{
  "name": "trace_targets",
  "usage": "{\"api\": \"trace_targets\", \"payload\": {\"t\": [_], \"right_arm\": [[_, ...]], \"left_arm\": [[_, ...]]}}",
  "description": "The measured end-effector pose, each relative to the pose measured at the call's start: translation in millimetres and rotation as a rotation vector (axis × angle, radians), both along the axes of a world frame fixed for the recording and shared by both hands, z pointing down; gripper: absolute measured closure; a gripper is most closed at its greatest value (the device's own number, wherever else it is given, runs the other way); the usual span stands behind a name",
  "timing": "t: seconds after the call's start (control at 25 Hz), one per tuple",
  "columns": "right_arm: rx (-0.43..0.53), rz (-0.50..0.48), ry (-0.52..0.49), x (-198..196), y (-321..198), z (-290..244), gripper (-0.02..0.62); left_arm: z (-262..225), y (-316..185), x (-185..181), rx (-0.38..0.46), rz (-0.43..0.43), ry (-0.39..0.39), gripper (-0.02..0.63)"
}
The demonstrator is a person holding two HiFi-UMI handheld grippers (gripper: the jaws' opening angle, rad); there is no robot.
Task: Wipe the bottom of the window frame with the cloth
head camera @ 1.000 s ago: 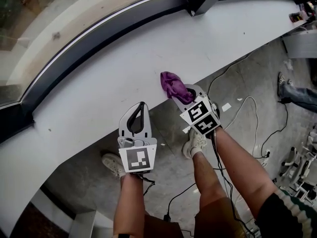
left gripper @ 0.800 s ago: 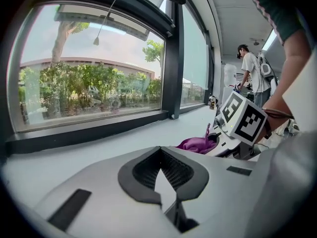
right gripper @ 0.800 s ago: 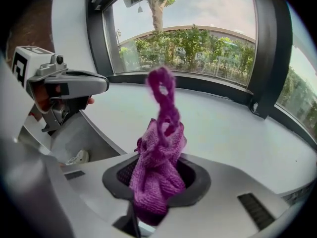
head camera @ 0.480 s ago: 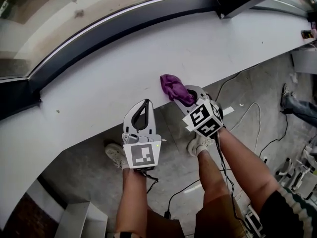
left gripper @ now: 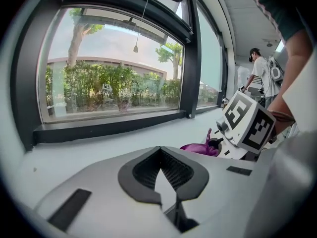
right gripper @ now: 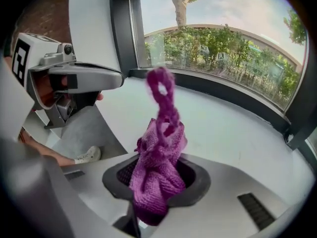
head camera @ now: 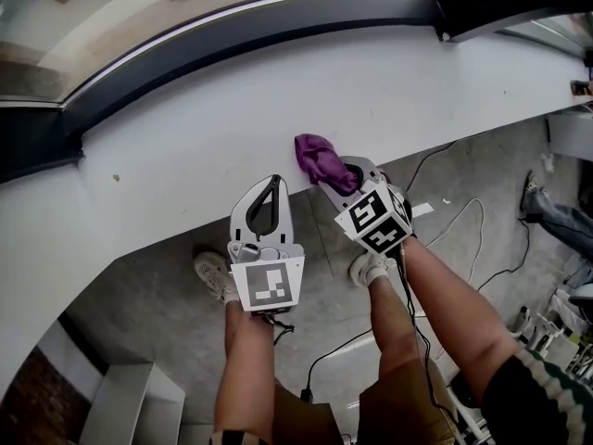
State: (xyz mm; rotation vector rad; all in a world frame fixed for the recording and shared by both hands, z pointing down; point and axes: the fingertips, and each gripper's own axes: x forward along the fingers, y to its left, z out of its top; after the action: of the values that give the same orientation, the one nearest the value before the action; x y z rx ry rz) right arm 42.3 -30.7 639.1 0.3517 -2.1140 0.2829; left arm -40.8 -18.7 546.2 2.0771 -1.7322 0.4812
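- The cloth (right gripper: 158, 167) is purple, crumpled and knitted. The right gripper (right gripper: 157, 185) pinches it, one twisted end standing up, over the near edge of the white sill (head camera: 185, 146).
- The left gripper (head camera: 271, 188) has its jaws pressed together, with nothing between them.
- Only the left gripper view shows a person (left gripper: 258, 73) standing far right.
- In the head view, the cloth covers the right jaw tips.

The cloth (right gripper: 158, 172) is purple and knitted, bunched into a wad and pinched between the jaws of my right gripper (right gripper: 157, 182). One twisted tail stands up out of the wad. I hold it over the white sill (head camera: 185, 156), near the sill's front edge. The window frame's bottom rail (head camera: 232, 35) is a dark band along the sill's far edge, well apart from the cloth.
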Motion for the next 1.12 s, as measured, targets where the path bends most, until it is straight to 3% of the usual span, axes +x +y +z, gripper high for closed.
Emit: {"api": "trace_targets", "payload": {"t": [0.32, 0.8, 1.12], "right_arm": [[-0.019, -0.01, 0.0, -32.1, 15.6, -0.7, 0.469], [-0.046, -0.128, -0.002, -104.4, 55.8, -2.1, 0.469], [-0.069, -0.185, -0.009, -159.3, 83.1, -1.3, 0.469]], "left_arm": [[-2.4, 18.2, -37.5, -0.002, -0.054, -0.005, 0.597], [3.2, 58.4, -98.7, -0.031, -0.127, 0.001, 0.597], [6.9, 94.5, -156.2, -0.049, -0.236, -0.015, 0.597]]}}
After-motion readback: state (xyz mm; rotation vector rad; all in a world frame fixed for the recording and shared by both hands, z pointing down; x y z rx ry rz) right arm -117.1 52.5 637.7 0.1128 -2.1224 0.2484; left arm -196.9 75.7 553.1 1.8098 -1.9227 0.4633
